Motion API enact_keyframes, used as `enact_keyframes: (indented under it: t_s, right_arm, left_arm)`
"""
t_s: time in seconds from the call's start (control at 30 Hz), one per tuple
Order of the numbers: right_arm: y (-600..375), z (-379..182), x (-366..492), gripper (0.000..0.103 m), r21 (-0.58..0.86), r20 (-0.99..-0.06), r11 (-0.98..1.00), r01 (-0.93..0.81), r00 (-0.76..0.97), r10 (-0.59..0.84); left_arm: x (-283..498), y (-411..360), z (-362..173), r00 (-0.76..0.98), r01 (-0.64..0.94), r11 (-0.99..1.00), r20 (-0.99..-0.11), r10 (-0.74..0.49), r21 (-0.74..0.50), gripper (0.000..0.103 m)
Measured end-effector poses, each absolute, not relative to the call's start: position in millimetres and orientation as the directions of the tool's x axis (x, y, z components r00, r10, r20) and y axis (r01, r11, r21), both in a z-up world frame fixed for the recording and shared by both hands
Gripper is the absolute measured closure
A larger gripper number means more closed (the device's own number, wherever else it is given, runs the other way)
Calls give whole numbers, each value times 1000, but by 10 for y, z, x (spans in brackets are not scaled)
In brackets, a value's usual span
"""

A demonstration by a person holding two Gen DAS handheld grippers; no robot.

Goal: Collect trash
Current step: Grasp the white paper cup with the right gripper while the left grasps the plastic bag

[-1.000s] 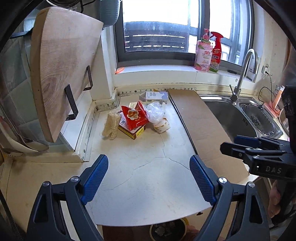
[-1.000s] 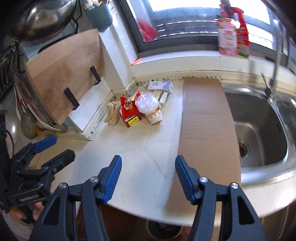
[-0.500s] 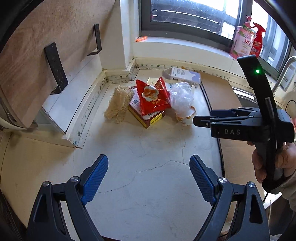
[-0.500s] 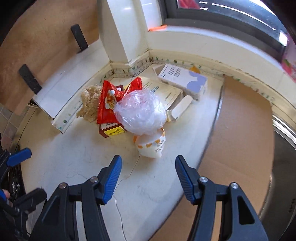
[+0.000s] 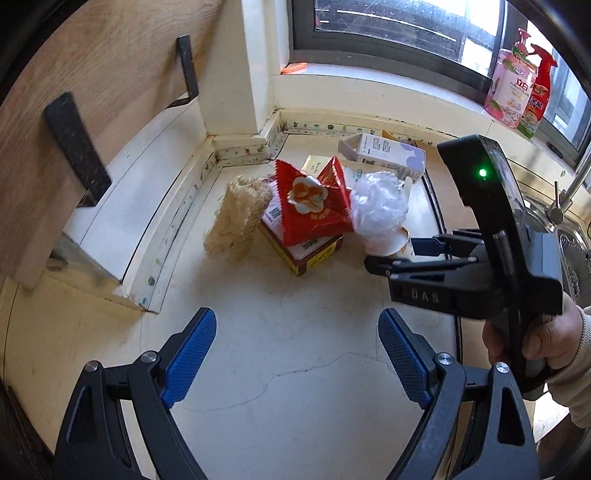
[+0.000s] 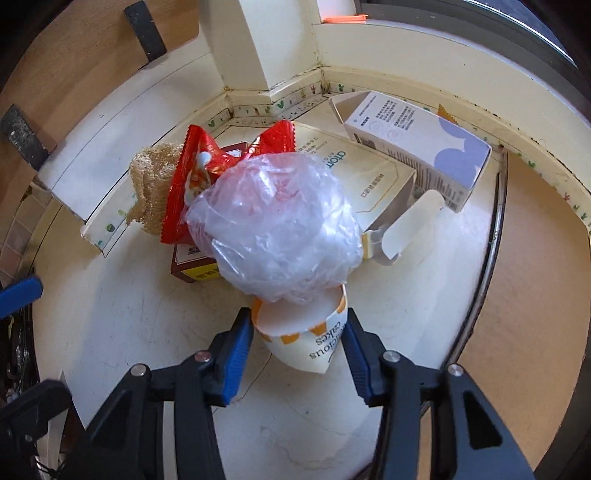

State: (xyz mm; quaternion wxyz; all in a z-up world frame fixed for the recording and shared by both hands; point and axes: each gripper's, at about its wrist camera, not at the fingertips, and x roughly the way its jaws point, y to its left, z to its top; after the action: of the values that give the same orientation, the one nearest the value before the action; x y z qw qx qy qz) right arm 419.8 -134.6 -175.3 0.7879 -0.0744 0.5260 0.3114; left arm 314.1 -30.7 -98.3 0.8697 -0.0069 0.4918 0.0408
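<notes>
Right gripper [image 6: 297,341] closing around paper cup [image 6: 306,339] on countertop [image 6: 147,325], pads not yet pressing. Left gripper [image 5: 295,354] open, empty. Risk: thin cup crushing; plastic bag [image 6: 277,232] slipping off.

Cracked pale countertop [image 5: 303,369] under sunlit window [image 5: 399,33]
</notes>
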Motion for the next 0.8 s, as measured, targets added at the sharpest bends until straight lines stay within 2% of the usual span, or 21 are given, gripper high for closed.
enact_keyframes:
  t_s: [0.33, 0.8]
  right_arm:
    - [-1835, -1454, 3936, 55, 247, -856, 733, -633, 213, 472]
    - [-2741, -1348, 4134, 55, 351, -809, 855, -382, 336, 482]
  left_arm:
    - [3506, -587, -1070, 498, -7, 1000, -867, -2, -6, 15]
    - [4193, -1024, -1453, 423, 31, 995, -901, -100, -96, 15]
